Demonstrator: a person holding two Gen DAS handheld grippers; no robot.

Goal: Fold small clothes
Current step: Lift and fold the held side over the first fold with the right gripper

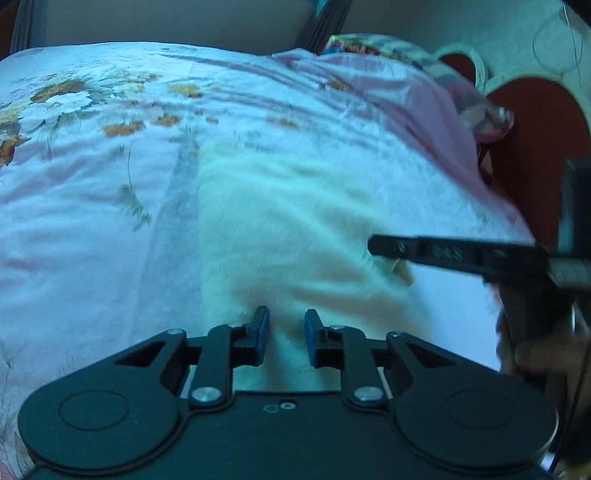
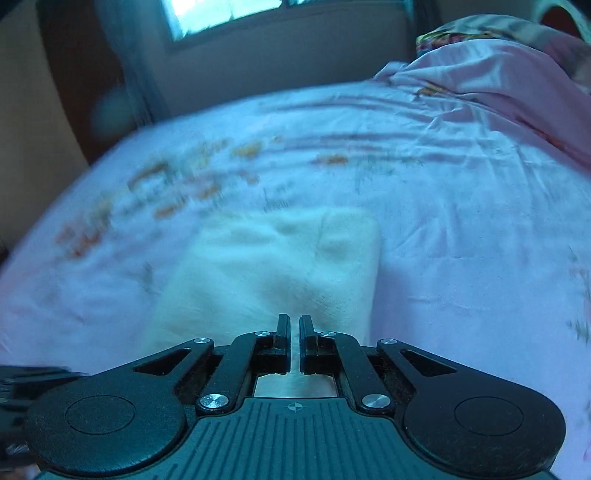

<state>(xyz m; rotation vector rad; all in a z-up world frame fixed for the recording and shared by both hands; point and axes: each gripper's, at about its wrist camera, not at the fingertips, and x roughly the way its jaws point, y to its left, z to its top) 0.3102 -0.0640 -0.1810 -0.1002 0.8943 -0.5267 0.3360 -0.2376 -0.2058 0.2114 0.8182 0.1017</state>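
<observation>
A cream fuzzy garment lies on the floral bed sheet, its left edge straight. My left gripper sits at the garment's near edge. Its blue pads stand a narrow gap apart, and the gap is filled with cream cloth. My right gripper reaches in from the right, shut on a small lifted tuft of the garment's right side. In the right wrist view the garment runs up into the right gripper, whose jaws leave only a thin slit with cloth in it.
A pink blanket and a patterned pillow are heaped at the far right of the bed. A red headboard stands beyond them. A wall with a window lies behind the bed's far edge. A person's hand holds the right gripper.
</observation>
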